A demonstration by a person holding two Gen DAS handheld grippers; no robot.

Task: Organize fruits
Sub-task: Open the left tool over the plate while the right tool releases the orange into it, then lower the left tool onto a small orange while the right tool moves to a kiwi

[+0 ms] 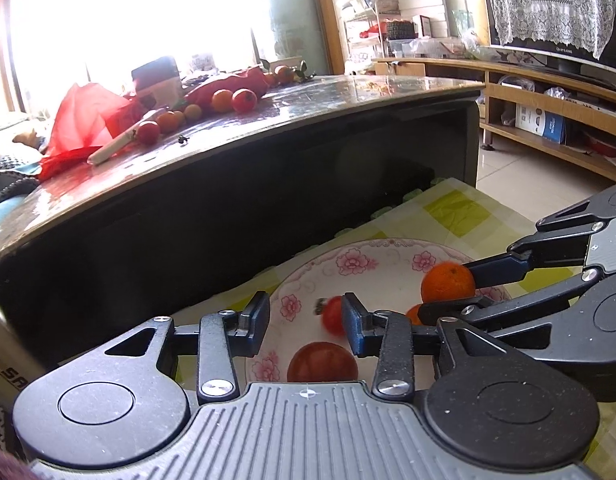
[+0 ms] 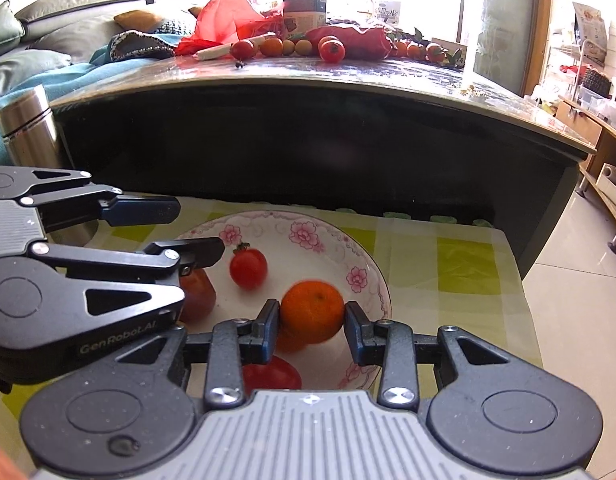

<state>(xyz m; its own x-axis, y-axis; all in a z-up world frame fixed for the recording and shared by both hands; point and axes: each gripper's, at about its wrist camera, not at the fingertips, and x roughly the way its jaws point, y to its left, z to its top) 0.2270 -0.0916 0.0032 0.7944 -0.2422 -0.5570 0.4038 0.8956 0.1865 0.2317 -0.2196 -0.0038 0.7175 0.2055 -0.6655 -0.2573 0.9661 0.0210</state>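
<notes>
Right gripper [image 2: 312, 326] around one orange [image 2: 312, 310]

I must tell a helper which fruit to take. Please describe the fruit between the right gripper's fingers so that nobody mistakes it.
Find the white floral bowl on the green checked cloth, below the dark table. The mandarin is over its right side, between the right gripper fingers. It is the largest orange fruit there; its neighbours are red tomatoes.

Strong daylight floods through a wide wood-framed window [image 1: 128, 20] behind a dark glossy-topped table [image 1: 348, 96], with a grey sofa [image 2: 68, 20] (cushions piled on it), pale floor tiles [image 2: 568, 300] and low wooden shelving [image 1: 548, 120].
</notes>
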